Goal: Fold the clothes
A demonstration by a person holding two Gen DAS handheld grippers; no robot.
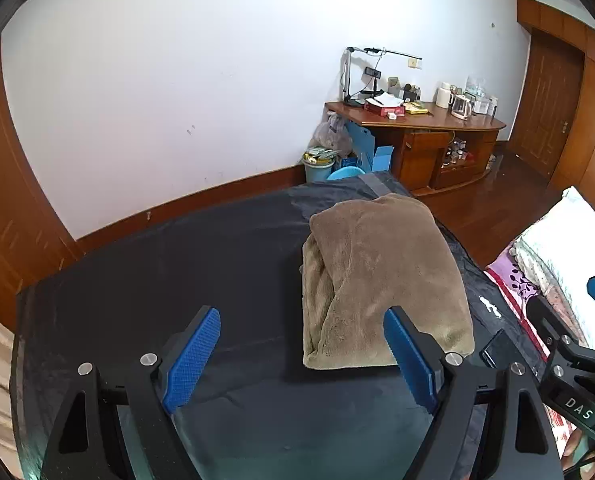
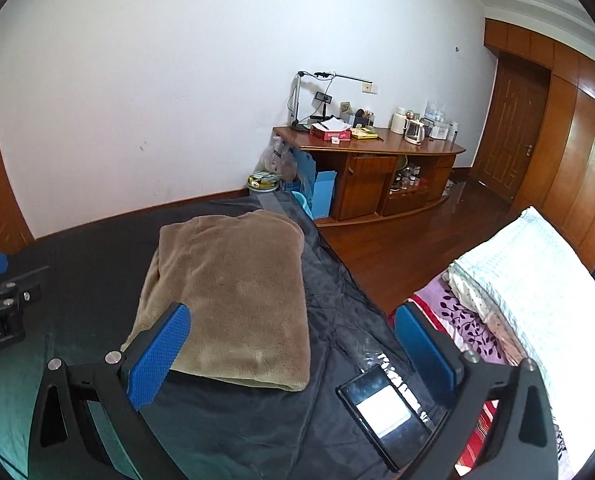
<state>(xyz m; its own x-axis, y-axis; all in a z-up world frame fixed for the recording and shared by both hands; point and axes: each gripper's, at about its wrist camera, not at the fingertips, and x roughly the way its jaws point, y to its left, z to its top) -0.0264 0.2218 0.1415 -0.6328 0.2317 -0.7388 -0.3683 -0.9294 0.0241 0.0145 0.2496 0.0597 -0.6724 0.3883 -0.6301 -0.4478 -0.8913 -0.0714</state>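
Folded brown garment (image 2: 233, 296) on dark sheet (image 1: 157, 280); left gripper (image 1: 301, 344), right gripper (image 2: 293, 344) both released, empty

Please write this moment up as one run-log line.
folded tan fleece garment on dark sheet | left gripper open, empty | right gripper open, empty

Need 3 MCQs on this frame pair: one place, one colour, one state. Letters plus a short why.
1. Where does the phone lie?
A. on the garment
B. on the dark sheet, beside the garment
C. on the wooden desk

2. Colour of the folded garment?
A. tan
B. red
C. white

3. The left gripper is:
A. shut on the garment
B. shut on the phone
C. open, holding nothing

Key: B, the phone rests on bare sheet beside the garment; A, plush tan fabric; C, blue fingers stand wide apart with only sheet between.
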